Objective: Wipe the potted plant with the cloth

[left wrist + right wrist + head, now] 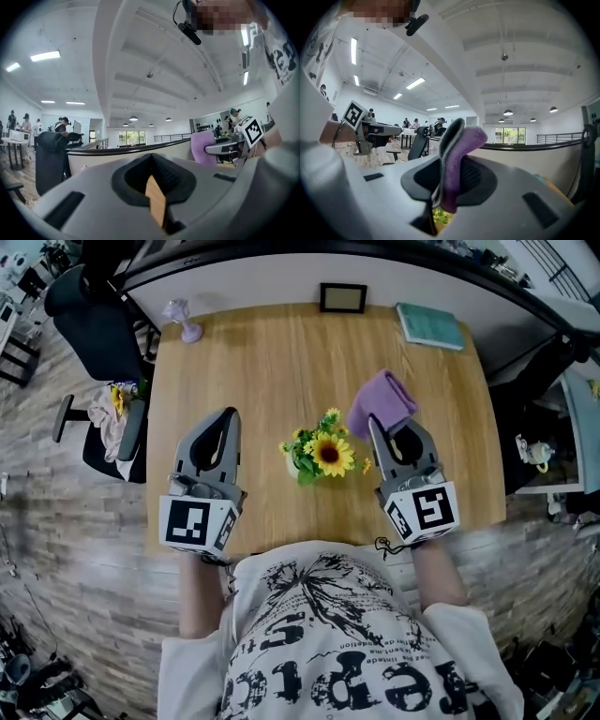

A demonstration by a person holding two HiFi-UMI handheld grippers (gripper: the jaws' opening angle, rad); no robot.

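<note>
A small potted plant (322, 456) with a sunflower and yellow blooms stands near the front middle of the wooden table (253, 362). To its right, my right gripper (373, 423) is shut on a purple cloth (382, 404), which sticks out past the tips. In the right gripper view the cloth (459, 154) stands pinched between the jaws, with a bit of the plant (439, 216) showing below. My left gripper (230, 413) hovers left of the plant, shut and empty. The left gripper view shows its jaws (151, 157) closed together, with the cloth (202, 146) off to the right.
At the table's far edge stand a small picture frame (342, 298), a teal book (429, 326) and a little pink fan (183, 320). A black chair (94, 324) stands off the table's left corner. The person's printed shirt (337, 643) fills the near edge.
</note>
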